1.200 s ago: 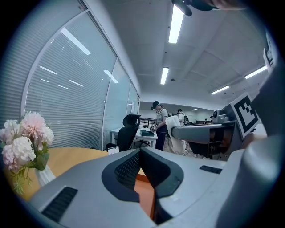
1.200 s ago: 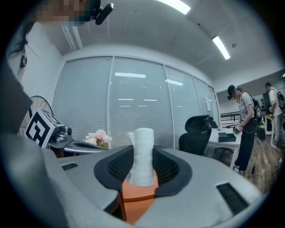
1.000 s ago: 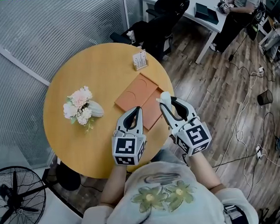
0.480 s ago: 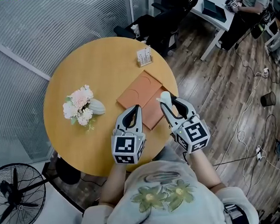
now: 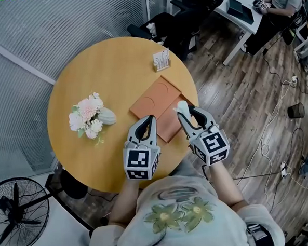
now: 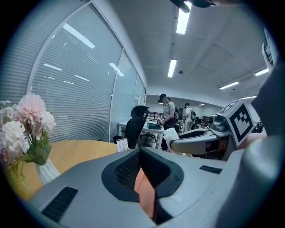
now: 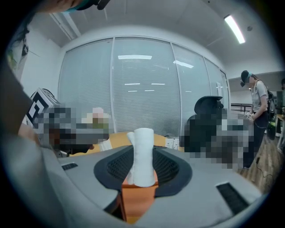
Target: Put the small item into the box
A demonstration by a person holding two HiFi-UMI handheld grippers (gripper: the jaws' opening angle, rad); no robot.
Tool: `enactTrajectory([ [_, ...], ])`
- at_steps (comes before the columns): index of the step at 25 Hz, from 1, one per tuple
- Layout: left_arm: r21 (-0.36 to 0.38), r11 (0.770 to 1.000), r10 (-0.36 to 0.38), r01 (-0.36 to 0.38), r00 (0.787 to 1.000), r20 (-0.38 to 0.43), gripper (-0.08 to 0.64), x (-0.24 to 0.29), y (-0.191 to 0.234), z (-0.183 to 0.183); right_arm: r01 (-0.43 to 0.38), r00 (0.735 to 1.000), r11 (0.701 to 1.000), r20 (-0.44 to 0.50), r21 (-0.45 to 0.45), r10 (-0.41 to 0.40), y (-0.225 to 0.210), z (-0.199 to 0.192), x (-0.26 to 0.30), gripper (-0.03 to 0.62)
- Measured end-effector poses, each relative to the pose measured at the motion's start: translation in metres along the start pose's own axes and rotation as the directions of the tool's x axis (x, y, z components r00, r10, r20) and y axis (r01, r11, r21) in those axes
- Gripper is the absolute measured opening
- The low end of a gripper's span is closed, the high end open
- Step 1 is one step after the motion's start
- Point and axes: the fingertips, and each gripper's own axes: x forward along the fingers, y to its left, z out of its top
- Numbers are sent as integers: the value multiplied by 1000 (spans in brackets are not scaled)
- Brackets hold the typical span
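The white roll (image 7: 143,155), soft, cloth-like and cylindrical, is standing upright between the fingers of the right gripper (image 5: 188,114), which are clamping on its sides. It is hanging in the air just over the near right corner of the orange box (image 5: 155,101), not touching it. The box is lying flat and opened out in two smooth, matte panels, one bearing a curved seam, close to the right edge of the round wooden bench (image 5: 99,71). The left gripper (image 5: 147,121) is hovering over the box's near left edge with its fingers pressing together on nothing. Pink and white artificial flowers (image 5: 87,116) are sitting well to the left, and a small card stand (image 5: 161,60) is sitting at the far rim, leaving bare wood between them.
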Motion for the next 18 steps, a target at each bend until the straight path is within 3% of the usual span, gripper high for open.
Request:
enactTrajectory([
  [18,-5,1000,28,-29,999,-28,-9,1,12,-12,-22,990,999,-142,-24,18,-5,-49,28,141],
])
